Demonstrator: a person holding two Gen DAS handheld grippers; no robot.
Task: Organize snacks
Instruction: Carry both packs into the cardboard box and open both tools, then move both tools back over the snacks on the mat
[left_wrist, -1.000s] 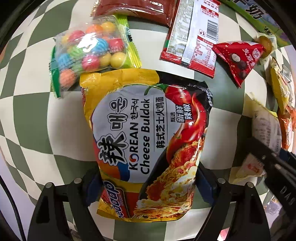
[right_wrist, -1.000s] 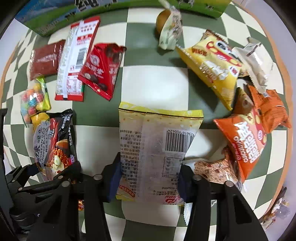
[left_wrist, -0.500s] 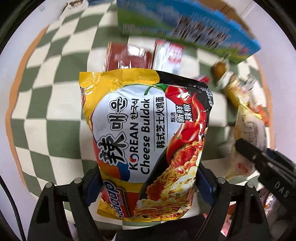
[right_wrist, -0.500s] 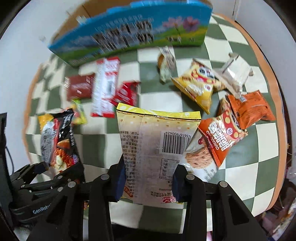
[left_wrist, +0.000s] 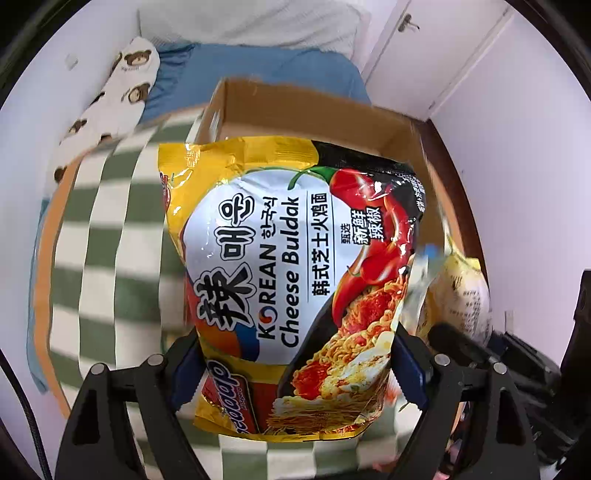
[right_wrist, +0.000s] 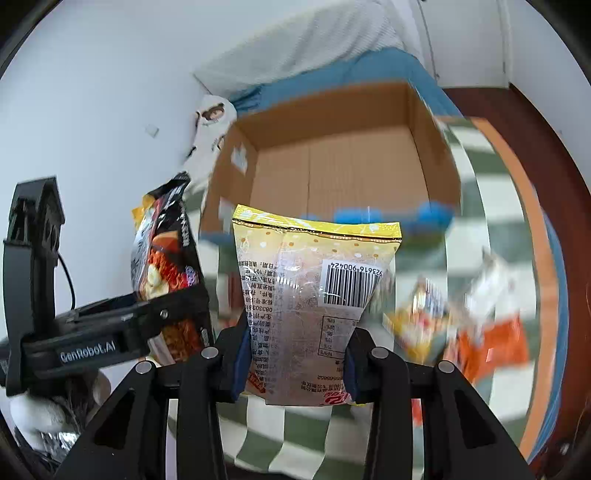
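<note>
My left gripper (left_wrist: 295, 365) is shut on a yellow and black Korean Cheese Buldak noodle packet (left_wrist: 291, 266), held up in the air. My right gripper (right_wrist: 295, 358) is shut on a yellow-topped clear snack bag (right_wrist: 314, 295) with its barcode side facing me. An open cardboard box (right_wrist: 351, 166) stands just beyond both bags, its inside bare. In the right wrist view the noodle packet (right_wrist: 166, 258) and the left gripper (right_wrist: 170, 314) hang at the left. In the left wrist view the snack bag (left_wrist: 461, 288) shows at the right.
The green and white checked cloth (left_wrist: 103, 240) lies below, blurred. Orange and yellow snack packets (right_wrist: 461, 325) lie on it at the right. Behind the box are a blue sheet (left_wrist: 258, 62), a bear-print pillow (left_wrist: 118, 81) and white walls.
Both grippers have risen off the cloth with their bags and tilted up. The other snacks have dropped from the middle of view, and the open box and the bed now fill the background.
</note>
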